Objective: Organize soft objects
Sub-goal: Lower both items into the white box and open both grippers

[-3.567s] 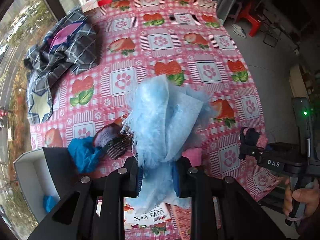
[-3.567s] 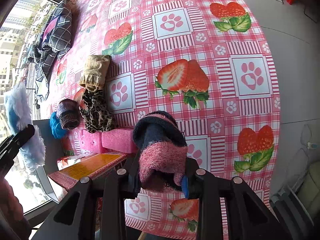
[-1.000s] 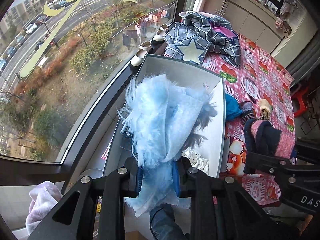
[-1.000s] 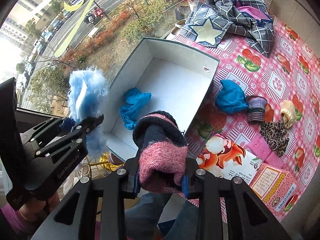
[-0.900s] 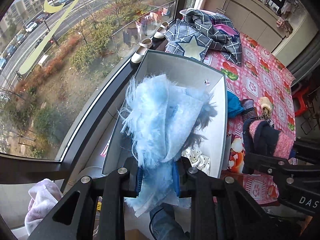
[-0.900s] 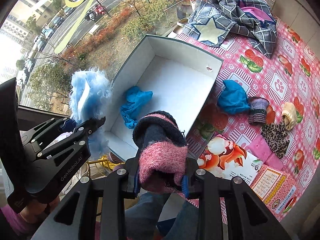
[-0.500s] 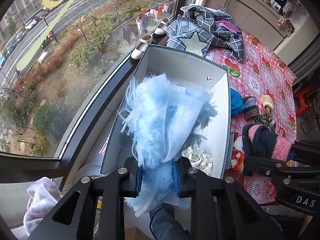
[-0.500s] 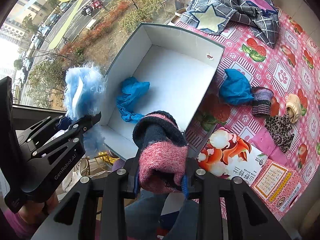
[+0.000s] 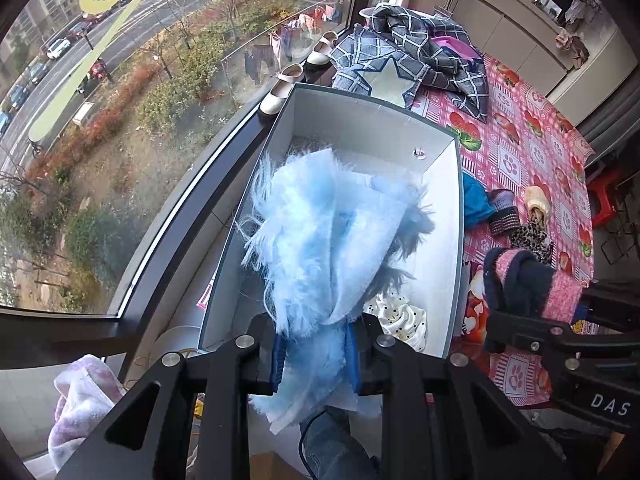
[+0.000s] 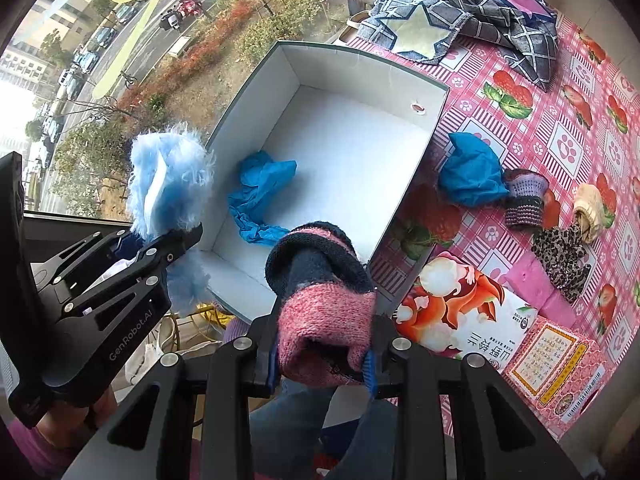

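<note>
Left gripper (image 9: 314, 360) clamped on a fluffy light-blue cloth (image 9: 328, 240), held above the near end of the open white box (image 10: 280, 76). Right gripper (image 10: 322, 364) pinching a pink-and-navy knit sock (image 10: 320, 296) just over the box's near wall. Inside the box: a crumpled blue cloth (image 10: 260, 196) and a white spotted piece (image 9: 400, 316) (left wrist view only). Beside the box on the strawberry tablecloth (image 10: 568, 144): a blue bundle (image 10: 472, 176), striped sock (image 10: 524, 200), leopard-print piece (image 10: 560, 252), cream sock (image 10: 592, 208).
</note>
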`<act>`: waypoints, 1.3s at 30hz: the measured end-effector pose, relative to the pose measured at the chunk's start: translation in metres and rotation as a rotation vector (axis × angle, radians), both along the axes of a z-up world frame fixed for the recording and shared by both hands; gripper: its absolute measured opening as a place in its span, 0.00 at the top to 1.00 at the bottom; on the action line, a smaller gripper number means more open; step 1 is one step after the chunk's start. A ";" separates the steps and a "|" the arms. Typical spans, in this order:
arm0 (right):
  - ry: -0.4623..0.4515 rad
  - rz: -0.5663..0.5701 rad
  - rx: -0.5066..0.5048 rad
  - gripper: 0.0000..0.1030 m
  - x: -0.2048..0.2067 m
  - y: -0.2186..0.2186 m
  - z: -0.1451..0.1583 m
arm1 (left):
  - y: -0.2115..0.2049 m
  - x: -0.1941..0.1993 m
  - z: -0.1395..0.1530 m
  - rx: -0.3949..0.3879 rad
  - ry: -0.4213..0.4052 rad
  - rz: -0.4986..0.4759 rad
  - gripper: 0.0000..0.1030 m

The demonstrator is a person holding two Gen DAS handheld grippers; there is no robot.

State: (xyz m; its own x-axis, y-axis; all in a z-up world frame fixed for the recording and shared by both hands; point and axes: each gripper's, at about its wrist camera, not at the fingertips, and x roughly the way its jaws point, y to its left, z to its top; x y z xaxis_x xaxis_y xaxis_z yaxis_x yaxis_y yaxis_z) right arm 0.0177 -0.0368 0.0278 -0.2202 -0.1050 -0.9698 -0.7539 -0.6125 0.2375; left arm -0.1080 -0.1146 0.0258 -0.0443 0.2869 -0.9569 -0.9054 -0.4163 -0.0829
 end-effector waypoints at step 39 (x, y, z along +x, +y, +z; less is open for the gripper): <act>0.045 -0.029 -0.048 0.27 -0.031 0.035 -0.022 | 0.016 0.002 -0.027 -0.036 -0.058 -0.030 0.20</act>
State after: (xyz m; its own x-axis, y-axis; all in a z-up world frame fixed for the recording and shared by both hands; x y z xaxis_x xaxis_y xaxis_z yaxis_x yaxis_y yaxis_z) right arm -0.0130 -0.0017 0.0061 -0.2670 -0.1439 -0.9529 -0.7593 -0.5775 0.2999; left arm -0.1061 -0.0989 -0.0013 0.0195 0.2527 -0.9673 -0.9116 -0.3928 -0.1210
